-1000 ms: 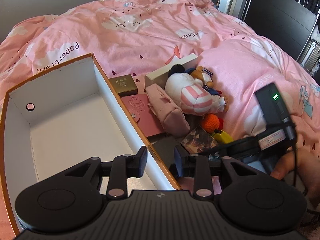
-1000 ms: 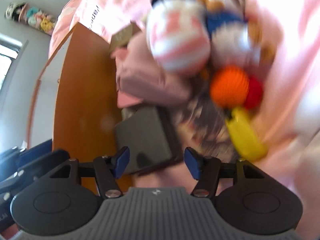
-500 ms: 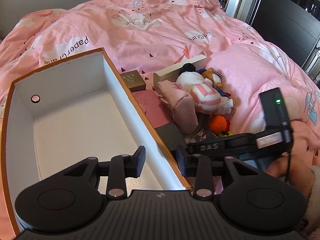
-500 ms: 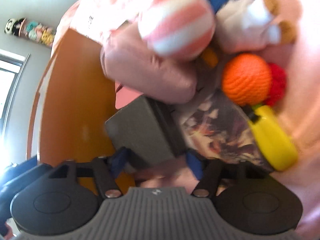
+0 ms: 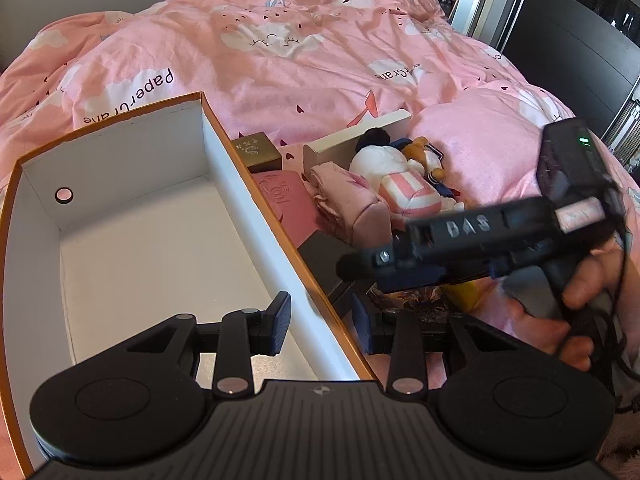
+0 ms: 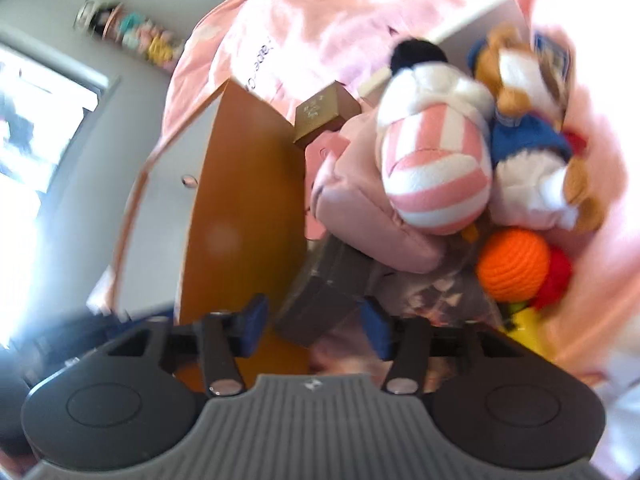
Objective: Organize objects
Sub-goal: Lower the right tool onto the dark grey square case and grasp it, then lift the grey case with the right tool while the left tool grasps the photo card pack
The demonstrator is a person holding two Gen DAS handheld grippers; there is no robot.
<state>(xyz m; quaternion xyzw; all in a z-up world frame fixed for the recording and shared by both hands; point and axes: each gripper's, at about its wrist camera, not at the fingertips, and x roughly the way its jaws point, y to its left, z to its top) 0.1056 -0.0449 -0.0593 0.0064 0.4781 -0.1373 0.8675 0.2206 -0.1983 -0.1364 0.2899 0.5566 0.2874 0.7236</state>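
Now | R gripper [image 6: 314, 326] open w/ grey box [image 6: 320, 312] between fingers | L gripper [image 5: 320, 322] open astride carton wall [image 5: 256, 216]

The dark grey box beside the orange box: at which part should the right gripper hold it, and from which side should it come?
Grip the dark grey box across its near end, on the two flat side faces, coming from the near open side. That end sticks out free, while the far end lies under the pink pouch. The right gripper already straddles this end, apparently open.

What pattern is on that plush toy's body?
Pink and white stripes on the plush toy, clearest in the right wrist view.
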